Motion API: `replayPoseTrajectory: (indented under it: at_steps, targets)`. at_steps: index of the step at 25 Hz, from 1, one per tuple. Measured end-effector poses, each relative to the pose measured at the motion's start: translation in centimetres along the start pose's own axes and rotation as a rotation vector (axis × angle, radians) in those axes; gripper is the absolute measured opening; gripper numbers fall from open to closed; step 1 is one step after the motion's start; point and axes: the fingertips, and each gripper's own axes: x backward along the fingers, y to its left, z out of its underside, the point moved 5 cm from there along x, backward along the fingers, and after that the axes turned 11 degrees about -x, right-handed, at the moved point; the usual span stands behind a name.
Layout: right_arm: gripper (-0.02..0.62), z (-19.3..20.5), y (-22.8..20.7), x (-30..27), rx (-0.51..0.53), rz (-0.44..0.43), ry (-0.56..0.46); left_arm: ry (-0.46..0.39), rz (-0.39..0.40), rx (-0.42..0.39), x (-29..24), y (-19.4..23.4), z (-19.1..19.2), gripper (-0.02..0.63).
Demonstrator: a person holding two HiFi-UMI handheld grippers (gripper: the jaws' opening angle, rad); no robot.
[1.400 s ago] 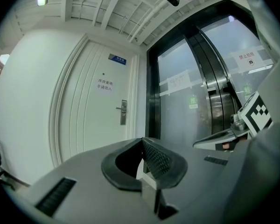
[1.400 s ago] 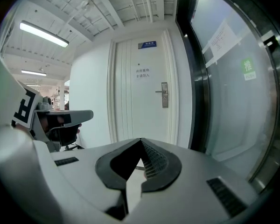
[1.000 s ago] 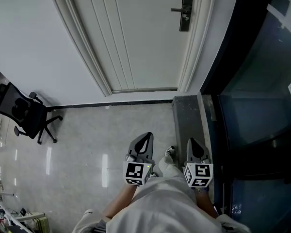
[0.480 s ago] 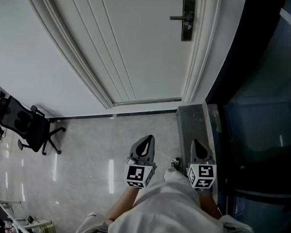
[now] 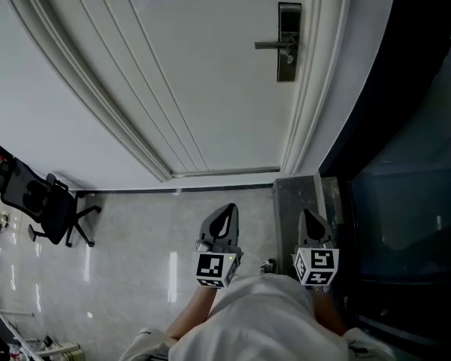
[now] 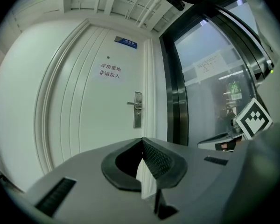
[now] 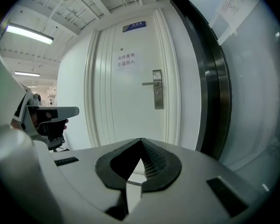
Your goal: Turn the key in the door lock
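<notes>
A white panelled door (image 5: 210, 74) stands ahead with a dark lock plate (image 5: 288, 43) and a lever handle (image 5: 274, 45) near its right edge. The plate also shows in the left gripper view (image 6: 137, 110) and the right gripper view (image 7: 157, 89). No key can be made out at this distance. My left gripper (image 5: 229, 210) and right gripper (image 5: 307, 215) are held side by side over the floor, well short of the door. Both are shut with nothing between the jaws, tips meeting (image 6: 142, 140) (image 7: 141, 140).
A dark glass partition (image 5: 406, 186) runs along the right, with a grey threshold strip (image 5: 297, 201) at its foot. A black office chair (image 5: 37, 205) stands at the left by the white wall (image 5: 45, 111). A paper notice (image 6: 109, 71) is stuck on the door.
The view has moved toward the door: the lock plate sits lower and larger in the head view, and the chair has slid left. Both grippers stay shut and side by side.
</notes>
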Motion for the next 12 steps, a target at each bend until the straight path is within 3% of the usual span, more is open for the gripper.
replayPoseTrajectory:
  at_steps: [6, 12]
  targets:
    - [0.002, -1.8, -2.3, -4.7, -0.005, -0.018, 0.007, -0.011, -0.034, -0.002, -4.7, 0.5, -1.1, 0.009]
    - [0.002, -1.7, -2.6, -8.2, -0.015, -0.018, 0.038, 0.044, -0.016, -0.002, -8.0, 2.0, 0.1, 0.009]
